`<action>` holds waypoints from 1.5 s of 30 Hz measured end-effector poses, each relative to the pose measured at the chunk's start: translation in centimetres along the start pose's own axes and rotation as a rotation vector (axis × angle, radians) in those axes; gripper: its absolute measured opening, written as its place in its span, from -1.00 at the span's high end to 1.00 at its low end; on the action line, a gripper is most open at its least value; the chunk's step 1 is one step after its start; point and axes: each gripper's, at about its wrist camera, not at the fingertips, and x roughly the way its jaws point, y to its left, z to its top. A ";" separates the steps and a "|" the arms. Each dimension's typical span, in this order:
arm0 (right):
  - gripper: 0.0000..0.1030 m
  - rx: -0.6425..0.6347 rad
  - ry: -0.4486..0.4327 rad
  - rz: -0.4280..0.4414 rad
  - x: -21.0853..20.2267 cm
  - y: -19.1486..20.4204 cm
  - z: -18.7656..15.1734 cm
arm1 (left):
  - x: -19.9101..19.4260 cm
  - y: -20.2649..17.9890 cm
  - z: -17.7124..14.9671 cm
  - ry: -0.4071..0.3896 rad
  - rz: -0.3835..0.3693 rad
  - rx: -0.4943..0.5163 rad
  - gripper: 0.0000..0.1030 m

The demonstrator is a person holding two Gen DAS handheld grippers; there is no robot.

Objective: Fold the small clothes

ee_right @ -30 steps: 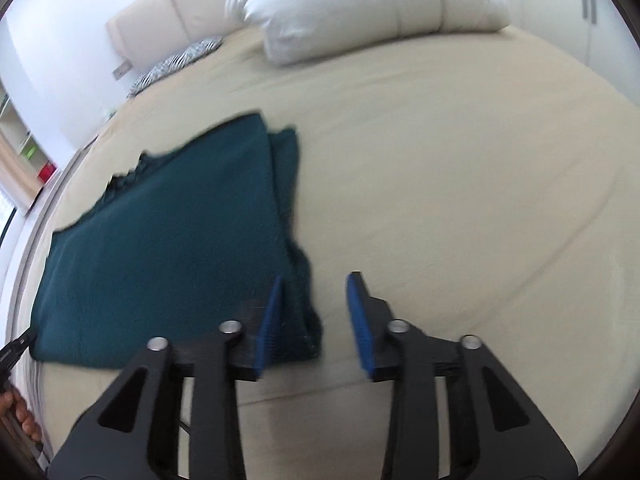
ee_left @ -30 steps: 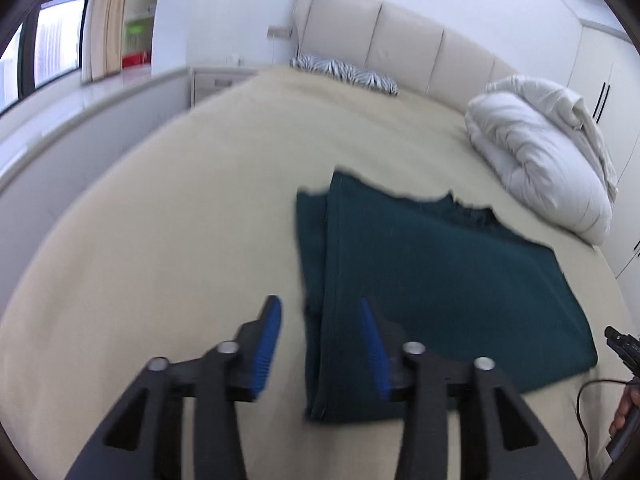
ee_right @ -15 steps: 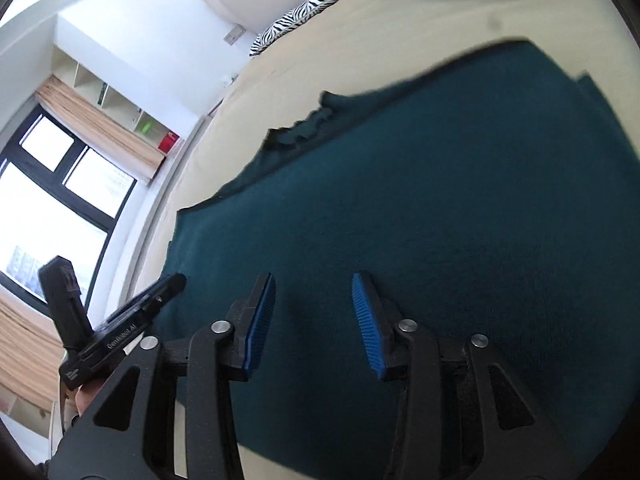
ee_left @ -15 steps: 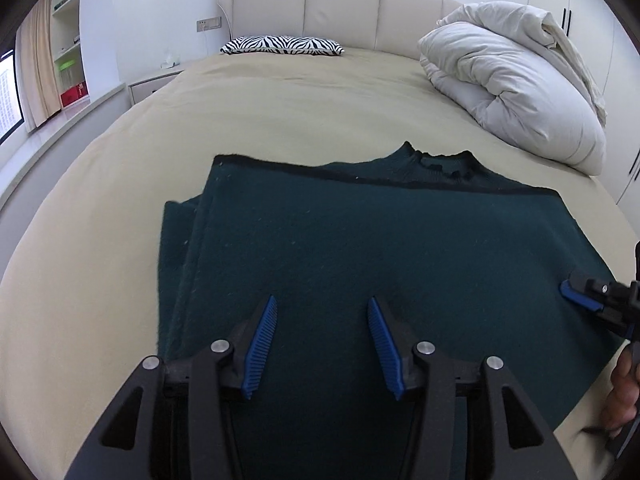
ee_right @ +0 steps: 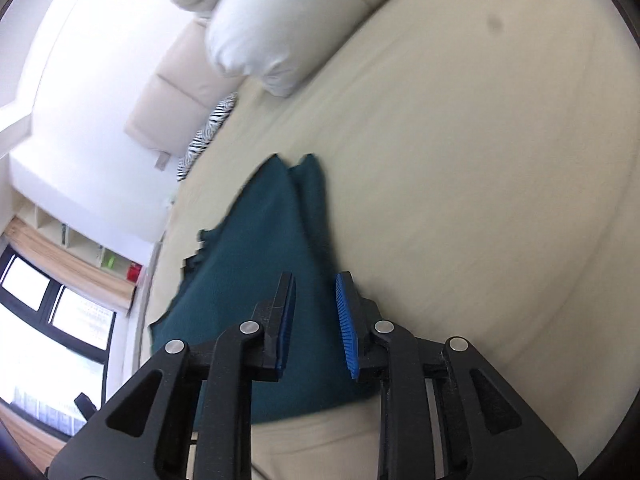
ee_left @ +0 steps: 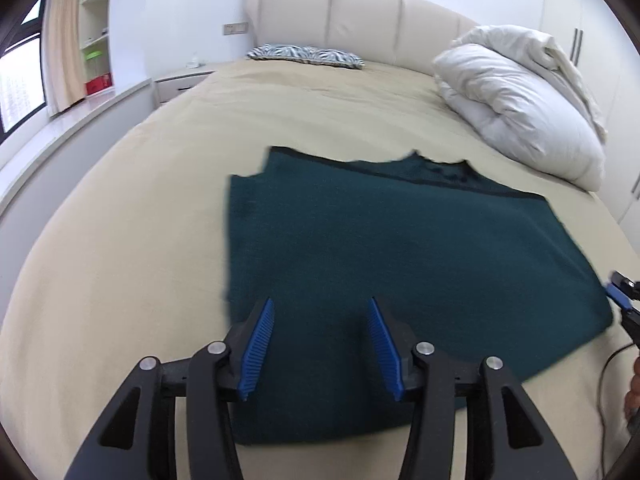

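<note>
While the dark green garment (ee_left: 400, 264) lies flat across centre frame on the beige bed (ee_left: 132, 220), the left gripper (ee_left: 320, 344) and right gripper (ee_right: 316, 324) hover empty, jaws apart, apparently lining up its near corners for a fold.

A dark teal knit garment (ee_left: 400, 248) lies on the plain beige bedspread (ee_left: 132, 248), a black band along its far edge; beyond the garment sit a zebra-striped black-and-white pillow (ee_left: 306, 55), an off-white rolled duvet (ee_left: 520, 108) and a cream padded headboard (ee_left: 332, 8); both black grippers carry blue ribbed pads (ee_left: 258, 350)
</note>
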 end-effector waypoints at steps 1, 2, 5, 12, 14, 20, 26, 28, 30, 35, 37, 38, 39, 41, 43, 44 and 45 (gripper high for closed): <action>0.58 -0.019 0.022 0.033 0.5 1.4 -0.7 | 0.1 -1.5 -0.3 0.013 -0.014 0.030 -0.04; 0.58 -0.050 0.064 0.086 1.3 3.4 -1.6 | 0.1 -2.3 -0.7 0.026 -0.013 0.056 -0.04; 0.58 -0.157 0.233 0.219 5.3 9.2 -5.1 | 2.4 -4.1 -1.6 0.113 0.035 0.113 -0.16; 0.50 -0.224 0.453 0.230 13.0 11.6 -9.8 | 2.9 -3.4 -1.6 0.110 0.018 0.099 -0.23; 0.50 -0.167 0.391 0.217 12.1 9.8 -8.2 | 3.0 -3.2 -1.6 0.106 0.015 0.092 -0.23; 0.50 -0.062 0.200 0.098 5.7 2.5 -2.8 | 3.1 -3.4 -1.9 0.101 0.015 0.089 -0.23; 0.40 0.010 0.041 0.005 -0.2 -2.3 1.4 | 2.3 -3.3 -1.3 0.109 0.001 0.072 -0.22; 0.30 -0.024 0.018 0.000 -1.0 -1.5 1.8 | 1.3 -3.3 -0.6 0.083 -0.024 0.053 -0.22; 0.27 -0.059 0.031 0.024 -0.9 0.1 2.2 | 0.4 -3.0 0.9 0.029 -0.033 0.050 -0.23; 0.20 -0.159 0.102 0.115 5.4 8.4 2.5 | 1.6 -1.7 5.6 -0.062 -0.042 0.033 -0.24; 0.19 -0.204 0.133 0.144 7.8 11.1 2.8 | 3.0 -1.1 7.7 -0.084 -0.062 0.010 -0.25; 0.19 -0.227 0.150 0.153 9.4 12.7 3.2 | 3.7 -1.0 8.4 -0.089 -0.067 0.005 -0.25; 0.19 -0.238 0.163 0.154 10.8 13.8 3.4 | 4.5 -1.0 9.1 -0.102 -0.052 0.009 -0.25; 0.19 -0.249 0.197 0.166 13.8 16.0 3.2 | 6.0 -1.1 10.2 -0.106 -0.026 0.024 -0.25; 0.19 -0.246 0.224 0.188 16.5 17.5 3.8 | 8.0 -1.3 10.6 -0.089 -0.014 0.030 -0.25; 0.15 -0.243 0.239 0.196 18.0 17.9 4.3 | 8.8 -1.4 10.5 -0.073 -0.003 0.037 -0.27; 0.14 -0.236 0.258 0.197 19.3 18.3 4.2 | 10.0 -1.4 10.3 -0.051 0.017 0.044 -0.27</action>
